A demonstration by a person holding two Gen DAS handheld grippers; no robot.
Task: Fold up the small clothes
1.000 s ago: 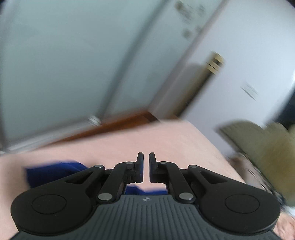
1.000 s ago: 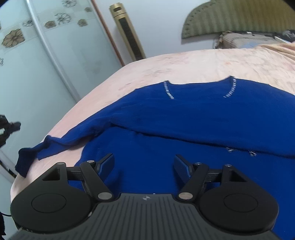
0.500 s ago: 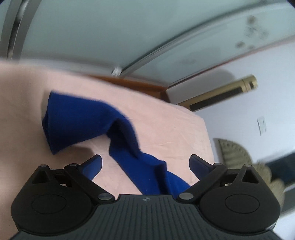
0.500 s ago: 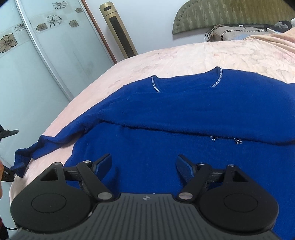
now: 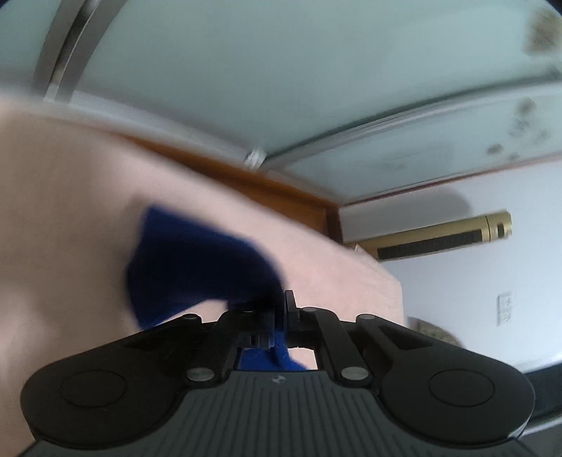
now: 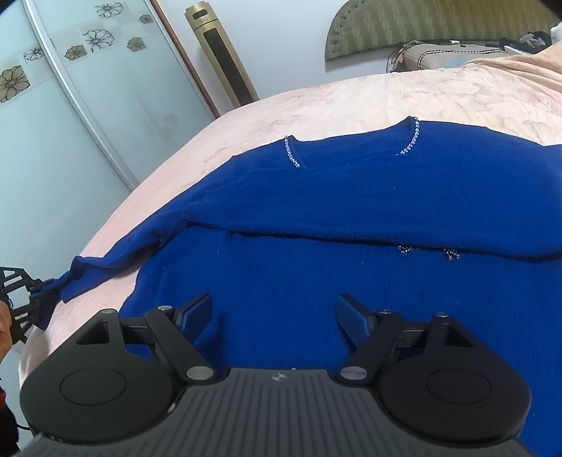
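Note:
A blue sweater with rhinestone trim lies flat on the pink bed, one part folded across its body. Its left sleeve stretches out toward the bed's edge. In the left wrist view my left gripper is shut on that sleeve, with blue cloth pinched between the fingers and the cuff end bunched beyond them. The right wrist view shows the left gripper at the far left, on the sleeve end. My right gripper hovers open over the sweater's lower body, with nothing between its fingers.
A gold tower appliance stands by the wall beyond the bed. Frosted sliding doors with flower prints run along the left. A green headboard and a pillow are at the far end. A person's hand shows at the left edge.
The left gripper dropped toward the bed, spread wide over the sleeve, then closed on it. The sleeve end now lies pulled further toward the bed's edge. The right gripper stayed open and nearly still.

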